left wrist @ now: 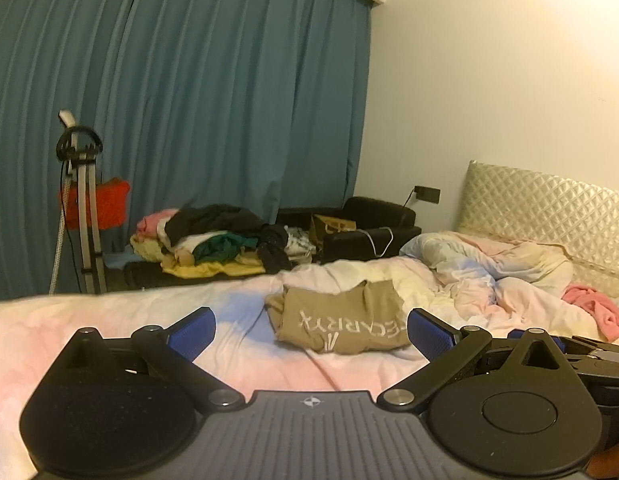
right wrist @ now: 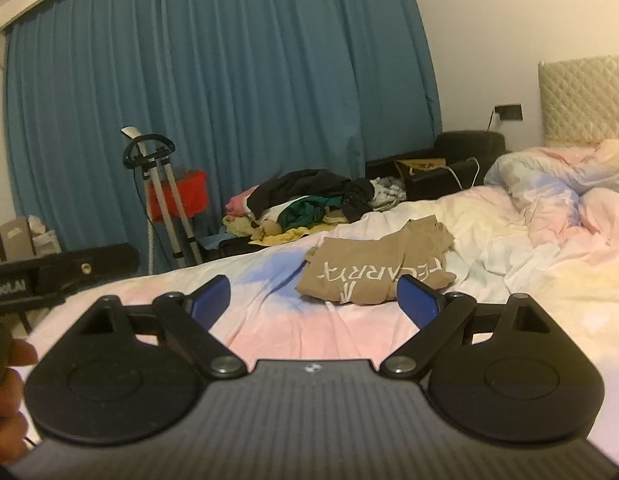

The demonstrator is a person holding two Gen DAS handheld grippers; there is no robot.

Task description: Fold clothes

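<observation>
A tan garment with white lettering (left wrist: 341,320) lies folded into a small bundle on the pastel bed sheet (left wrist: 109,320). My left gripper (left wrist: 311,330) hovers just short of it, jaws wide apart, nothing between the blue pads (left wrist: 193,332). In the right wrist view the same tan garment (right wrist: 373,272) rests beyond my right gripper (right wrist: 314,300), which also stands open and empty, blue pads (right wrist: 417,300) flanking the near edge of the bundle without touching it. The body of the left gripper (right wrist: 61,268) shows at the left edge of the right wrist view.
A heap of mixed clothes (left wrist: 213,240) sits beyond the far side of the bed, near a black armchair (left wrist: 373,220). A crumpled duvet (left wrist: 489,268) and a pink cloth (left wrist: 597,308) lie toward the quilted headboard (left wrist: 549,208). A garment steamer stand (left wrist: 81,200) rises before blue curtains.
</observation>
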